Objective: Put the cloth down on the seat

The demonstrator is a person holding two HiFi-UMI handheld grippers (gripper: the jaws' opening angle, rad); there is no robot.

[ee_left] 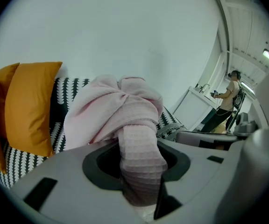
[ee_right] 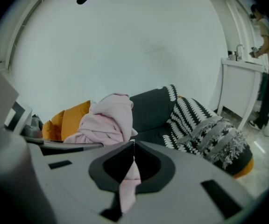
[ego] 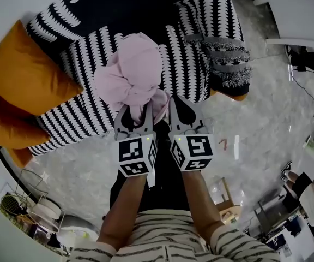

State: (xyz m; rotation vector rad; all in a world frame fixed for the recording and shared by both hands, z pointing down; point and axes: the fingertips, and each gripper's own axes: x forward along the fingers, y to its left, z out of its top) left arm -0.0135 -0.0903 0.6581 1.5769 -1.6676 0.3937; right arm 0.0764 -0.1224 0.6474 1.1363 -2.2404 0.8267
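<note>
We are looking down on a pale marbled floor point(ego: 255, 124), and a plain white wall point(ee_left: 125, 36) is rising behind. Orange cushions point(ego: 20, 86) are leaning at the left; a white cabinet point(ee_right: 239, 85) is standing far right.

The cloth point(ego: 132, 72) hid the seat point(ego: 146, 4) beneath it; its lower folds ran out of sight between the jaws of the left gripper point(ego: 134, 111) and the right gripper point(ego: 180, 107); left of the cloth, the orange cushion point(ego: 20, 81) was cut by the head view's edge.
</note>
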